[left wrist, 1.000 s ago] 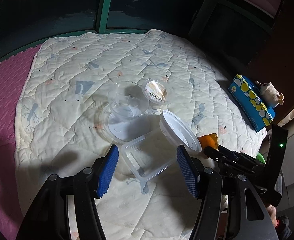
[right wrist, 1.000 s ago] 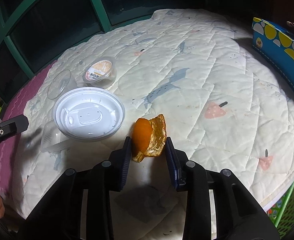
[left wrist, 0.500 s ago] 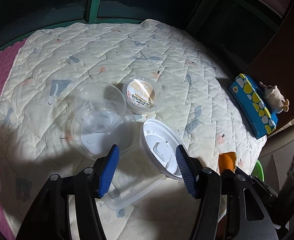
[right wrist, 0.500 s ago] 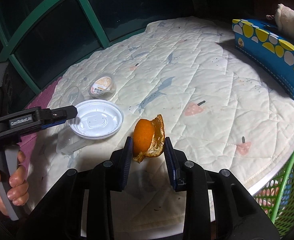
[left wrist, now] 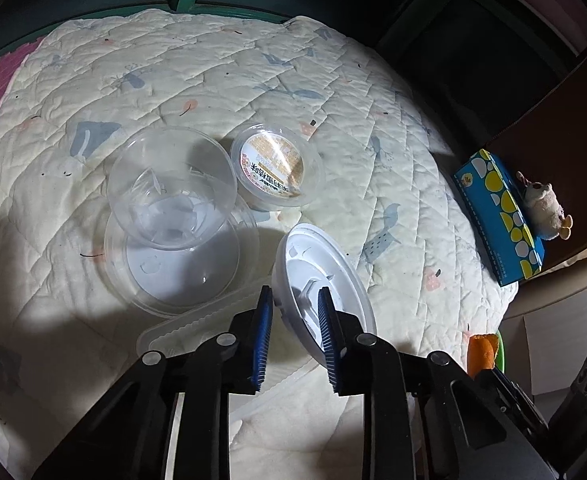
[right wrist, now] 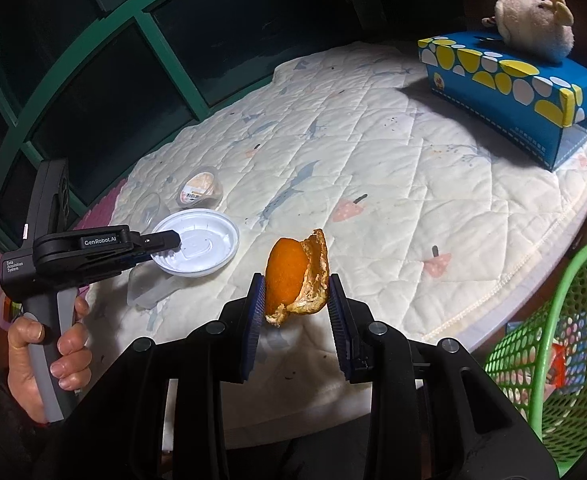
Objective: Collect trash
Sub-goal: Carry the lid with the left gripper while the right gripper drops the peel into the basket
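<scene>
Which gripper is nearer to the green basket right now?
Right. The right gripper, holding the orange peel, is just beside the green basket; the left gripper is far across the quilt at the white lid.

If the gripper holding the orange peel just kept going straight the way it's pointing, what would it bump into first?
Probably the quilted mat. The right gripper, shut on the orange peel, points down at bare quilt, though depth is hard to judge.

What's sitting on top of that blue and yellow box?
A small cream plush toy lies on the tissue box, at its far end. Whatever is beneath the toy, including any opening in the box top, is covered.
</scene>
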### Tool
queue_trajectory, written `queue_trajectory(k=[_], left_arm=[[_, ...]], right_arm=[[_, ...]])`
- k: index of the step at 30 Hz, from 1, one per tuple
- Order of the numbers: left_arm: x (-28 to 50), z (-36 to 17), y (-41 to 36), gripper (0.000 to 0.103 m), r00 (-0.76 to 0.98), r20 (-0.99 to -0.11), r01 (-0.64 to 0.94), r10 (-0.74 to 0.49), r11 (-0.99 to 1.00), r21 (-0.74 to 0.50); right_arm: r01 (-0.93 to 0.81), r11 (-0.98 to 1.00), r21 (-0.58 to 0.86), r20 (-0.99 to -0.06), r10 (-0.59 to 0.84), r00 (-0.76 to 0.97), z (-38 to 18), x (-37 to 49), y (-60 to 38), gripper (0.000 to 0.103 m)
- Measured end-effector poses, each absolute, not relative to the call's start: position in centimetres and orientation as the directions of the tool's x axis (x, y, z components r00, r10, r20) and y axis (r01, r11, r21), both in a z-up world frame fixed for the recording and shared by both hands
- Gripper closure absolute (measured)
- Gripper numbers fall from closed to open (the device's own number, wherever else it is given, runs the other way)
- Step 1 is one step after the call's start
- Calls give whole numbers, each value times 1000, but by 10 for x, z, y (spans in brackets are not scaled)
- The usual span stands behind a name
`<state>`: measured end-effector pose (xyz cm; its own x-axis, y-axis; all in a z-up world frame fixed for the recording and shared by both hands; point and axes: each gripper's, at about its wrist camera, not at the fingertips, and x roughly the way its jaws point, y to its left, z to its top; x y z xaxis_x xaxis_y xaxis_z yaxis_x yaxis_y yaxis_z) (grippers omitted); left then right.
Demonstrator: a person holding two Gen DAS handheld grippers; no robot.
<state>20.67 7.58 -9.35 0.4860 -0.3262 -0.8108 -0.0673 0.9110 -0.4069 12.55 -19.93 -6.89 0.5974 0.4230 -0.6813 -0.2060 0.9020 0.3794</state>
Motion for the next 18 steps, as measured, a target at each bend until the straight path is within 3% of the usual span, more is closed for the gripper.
queue_trajectory(k=[2, 18], left_arm=[[206, -96, 77, 92, 482, -805, -71, -346, 900, -429], [181, -54, 47, 94, 515, -738, 58, -436, 877, -477]], right_arm=[[-195, 906, 375, -681, 412, 605, -68, 122, -204, 71], [-80, 925, 371, -668, 326, 669, -64, 91, -268, 71]])
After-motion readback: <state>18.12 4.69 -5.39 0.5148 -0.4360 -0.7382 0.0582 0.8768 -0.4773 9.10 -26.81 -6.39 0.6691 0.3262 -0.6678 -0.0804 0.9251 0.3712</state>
